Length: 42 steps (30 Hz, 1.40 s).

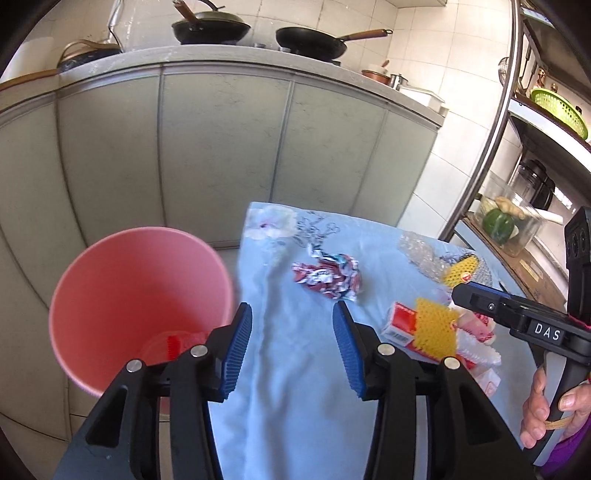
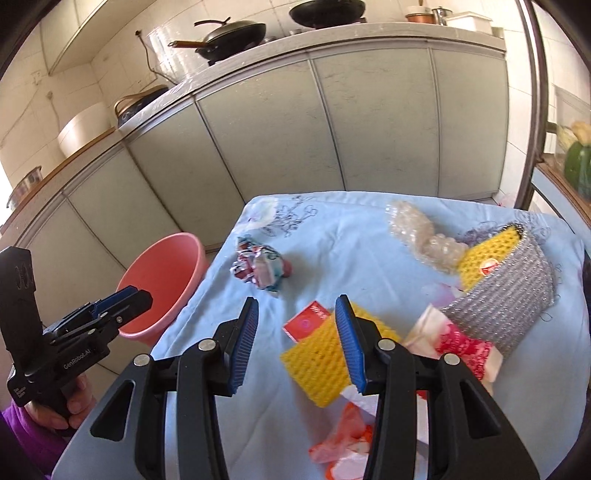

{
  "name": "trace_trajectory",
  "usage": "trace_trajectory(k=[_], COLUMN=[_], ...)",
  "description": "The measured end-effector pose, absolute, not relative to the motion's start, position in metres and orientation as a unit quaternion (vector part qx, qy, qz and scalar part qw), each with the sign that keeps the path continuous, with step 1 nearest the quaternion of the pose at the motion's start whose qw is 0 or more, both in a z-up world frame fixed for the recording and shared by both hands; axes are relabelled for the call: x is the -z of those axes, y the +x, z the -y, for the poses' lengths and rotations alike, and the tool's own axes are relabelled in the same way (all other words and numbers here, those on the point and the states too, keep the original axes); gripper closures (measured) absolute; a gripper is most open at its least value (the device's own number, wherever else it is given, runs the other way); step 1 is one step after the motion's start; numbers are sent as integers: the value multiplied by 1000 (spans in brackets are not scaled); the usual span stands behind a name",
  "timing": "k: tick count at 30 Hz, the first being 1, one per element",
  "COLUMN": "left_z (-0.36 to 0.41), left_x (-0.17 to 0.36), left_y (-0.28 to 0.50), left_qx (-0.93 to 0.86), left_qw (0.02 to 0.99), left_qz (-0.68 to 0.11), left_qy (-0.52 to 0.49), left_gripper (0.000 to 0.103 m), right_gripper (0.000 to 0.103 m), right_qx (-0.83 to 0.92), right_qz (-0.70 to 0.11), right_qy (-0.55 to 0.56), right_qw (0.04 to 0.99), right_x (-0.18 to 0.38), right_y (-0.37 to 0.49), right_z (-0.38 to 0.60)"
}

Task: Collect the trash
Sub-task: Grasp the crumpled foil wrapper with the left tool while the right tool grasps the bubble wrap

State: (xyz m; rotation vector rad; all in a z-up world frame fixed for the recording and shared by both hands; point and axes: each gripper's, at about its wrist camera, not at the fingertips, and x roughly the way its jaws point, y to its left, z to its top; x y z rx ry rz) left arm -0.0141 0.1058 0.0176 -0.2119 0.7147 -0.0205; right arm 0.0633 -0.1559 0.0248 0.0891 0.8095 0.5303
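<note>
A pink bin (image 1: 122, 295) stands on the floor left of the blue-clothed table (image 1: 295, 369), with red trash at its bottom (image 1: 175, 345). My left gripper (image 1: 292, 325) is open and empty over the table's left edge, beside the bin. A crumpled wrapper (image 1: 327, 277) lies just beyond it. My right gripper (image 2: 297, 321) is open and empty above a yellow foam net (image 2: 321, 365) and a red box (image 2: 306, 321). The wrapper (image 2: 260, 267) and the bin (image 2: 162, 284) also show in the right wrist view. Bubble wrap (image 2: 421, 232), a silver mesh pouch (image 2: 513, 295) and red-white wrappers (image 2: 461, 347) lie to the right.
Grey kitchen cabinets (image 1: 221, 147) stand behind the table, with pans on the counter (image 1: 210, 27). A metal shelf rack (image 1: 491, 147) with jars and vegetables stands to the right. An orange plastic scrap (image 2: 343, 439) lies near the table's front.
</note>
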Motion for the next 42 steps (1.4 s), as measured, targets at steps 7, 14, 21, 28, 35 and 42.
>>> trace_trajectory(k=[7,14,21,28,35,42], left_z=[-84,-74,-81,-89,-94,-86], left_x=[-10,3,24,34,46,42], left_y=[31,80,113,129,131,127], left_qx=[26,-13,-60,-90,-77,-56], left_qw=[912,887,848,824,808,828], left_qz=[-379,-410,-447,-466,-485,-469], left_qy=[-158,-212,-279,-311,-326,-303], left_gripper=[54,50,50,47,55,68], right_gripper=[59,59,59,59,59,59], right_qx=[-242,-232,-225,-219,-221,-225], right_qz=[-386,-391,-397,-406,-411,-415], right_qy=[52,66,75,84,77,60], right_qw=[889,888,887,883,881,880], right_x=[-24,-19,-11,-3,-4,-7], right_y=[68,77,85,94,108,129], right_z=[180,198,211,220,223,221])
